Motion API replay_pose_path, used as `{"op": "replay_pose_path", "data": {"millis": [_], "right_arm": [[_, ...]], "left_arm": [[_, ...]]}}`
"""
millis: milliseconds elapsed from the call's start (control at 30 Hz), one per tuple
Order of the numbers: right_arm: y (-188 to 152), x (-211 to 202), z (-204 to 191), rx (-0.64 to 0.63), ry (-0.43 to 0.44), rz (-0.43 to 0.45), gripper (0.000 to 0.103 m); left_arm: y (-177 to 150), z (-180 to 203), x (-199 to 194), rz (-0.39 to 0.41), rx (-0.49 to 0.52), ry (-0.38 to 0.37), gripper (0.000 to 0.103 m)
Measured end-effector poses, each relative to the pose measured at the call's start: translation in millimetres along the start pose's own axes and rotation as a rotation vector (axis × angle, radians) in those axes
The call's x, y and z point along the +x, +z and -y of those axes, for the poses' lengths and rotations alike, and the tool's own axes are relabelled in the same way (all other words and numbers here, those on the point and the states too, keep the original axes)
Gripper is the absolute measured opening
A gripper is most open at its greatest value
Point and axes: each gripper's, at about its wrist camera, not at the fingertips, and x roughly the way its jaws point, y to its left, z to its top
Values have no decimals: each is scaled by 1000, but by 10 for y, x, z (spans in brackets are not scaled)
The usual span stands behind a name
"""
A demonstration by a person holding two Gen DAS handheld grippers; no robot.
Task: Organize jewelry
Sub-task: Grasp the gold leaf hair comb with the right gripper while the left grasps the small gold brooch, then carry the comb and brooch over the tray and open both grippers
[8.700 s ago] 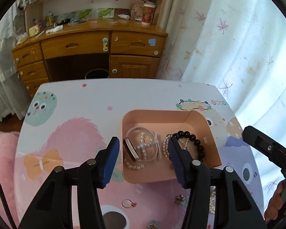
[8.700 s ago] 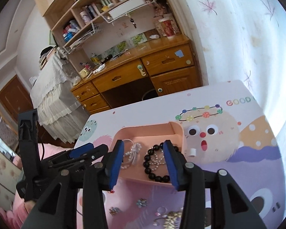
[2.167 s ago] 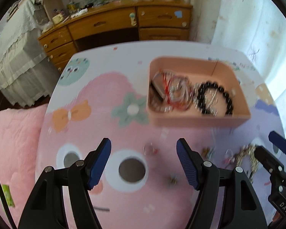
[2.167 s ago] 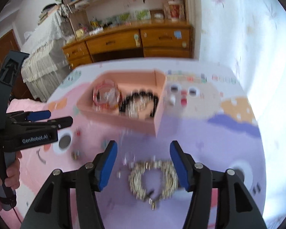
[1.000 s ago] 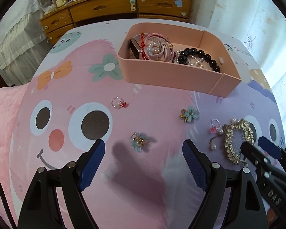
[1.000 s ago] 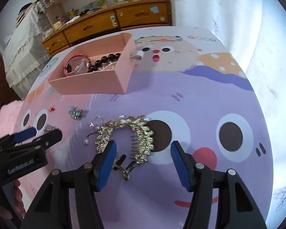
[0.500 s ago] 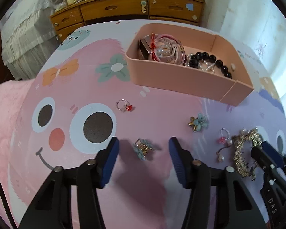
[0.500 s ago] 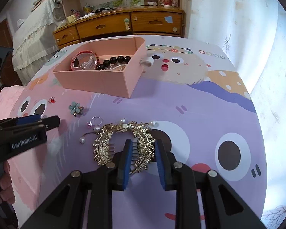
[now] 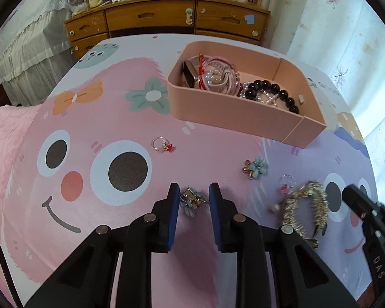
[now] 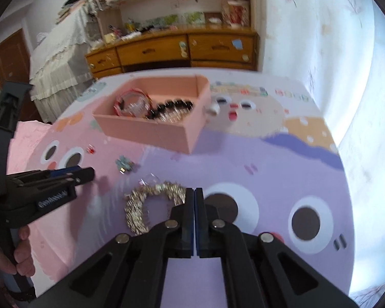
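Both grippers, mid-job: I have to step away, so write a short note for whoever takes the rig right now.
Left gripper: open, fingers either side of a small blue clip on the table, not yet pinched.
Right gripper: shut on the gold hair comb.
Done: bracelets and black beads are in the pink box.
Left: comb, clip, blue flower, red ring and pink ring lie loose.

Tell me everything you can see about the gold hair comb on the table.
The gold hair comb is an arched, leafy piece of gold-coloured metal with comb teeth along its inner edge; a small pearl-like bead sits near one end. It lies on the cartoon-printed table, outside the pink box. The right gripper is shut on its right end. Motion blur hides finer detail.
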Motion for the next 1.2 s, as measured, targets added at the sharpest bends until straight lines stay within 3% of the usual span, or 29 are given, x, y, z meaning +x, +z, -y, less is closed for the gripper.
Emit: {"op": "replay_pose_path", "data": {"millis": [133,333,400,567,633,933,1000,1033,1200], "right_arm": [[92,-88,-65,-35,15,34,0],[140,37,-4,39,47,-28,2],[128,139,26,69,58,-82,6],[77,300,60,92,52,-142,36],[62,357,53,80,55,-159,38],[14,451,-115,-50,14,-180,38],[9,459,-163,-88,-11,-174,34],[5,460,-185,-110,-24,-169,26],[-2,453,-134,-119,-1,-149,26]], "left_arm": [[-1,-21,-74,17,-7,-10,21],[-27,-98,-149,21,-27,-16,21],[-54,-118,-165,19,-26,-11,21],[-100,-165,-181,13,-37,-2,21],[-113,-181,-187,11,-40,-2,21],[-115,-228,-190,10,-52,18,21],[-103,-240,-183,9,-58,22,22],[-96,-246,-176,7,-62,23,22],[-60,-276,-155,5,-79,18,22]]}}
